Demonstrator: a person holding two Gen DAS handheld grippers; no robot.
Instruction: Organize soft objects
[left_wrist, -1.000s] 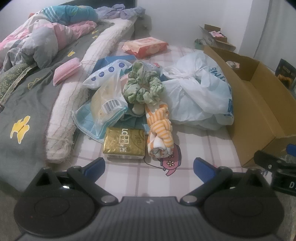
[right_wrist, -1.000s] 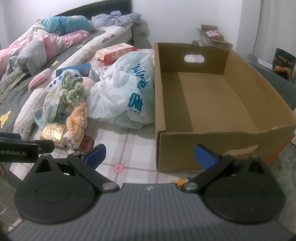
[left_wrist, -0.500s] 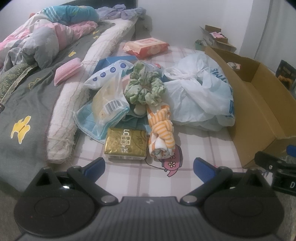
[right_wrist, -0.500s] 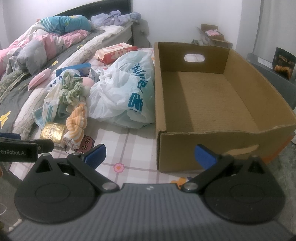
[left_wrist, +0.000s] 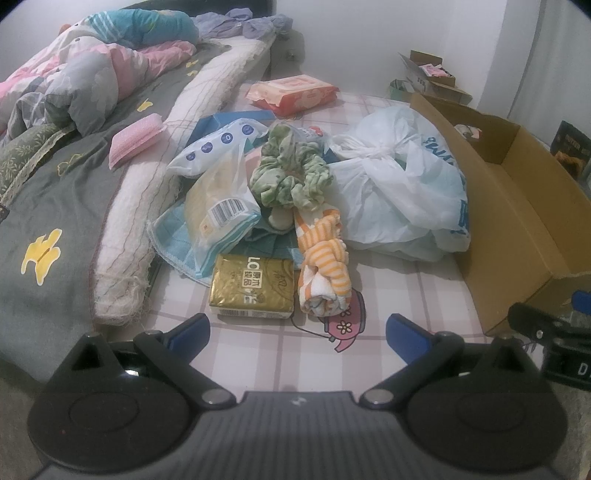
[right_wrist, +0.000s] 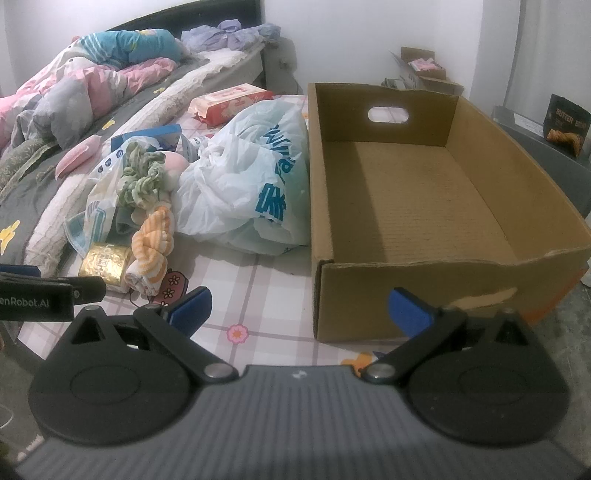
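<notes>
Box floor (right_wrist: 424, 206) only right-wrist-visible

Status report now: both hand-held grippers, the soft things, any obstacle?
Left hand-held gripper open, empty. Right hand-held gripper open, empty. Orange-striped rolled cloth unsorted beside gold tissue pack. Brown cardboard box empty; nothing blocking.

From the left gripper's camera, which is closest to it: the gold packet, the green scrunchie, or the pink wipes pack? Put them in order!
1. Gold packet: right ahead, just past the left gripper.
2. Green scrunchie: mid-pile, behind the packet.
3. Pink wipes pack: far back, near the wall.
</notes>
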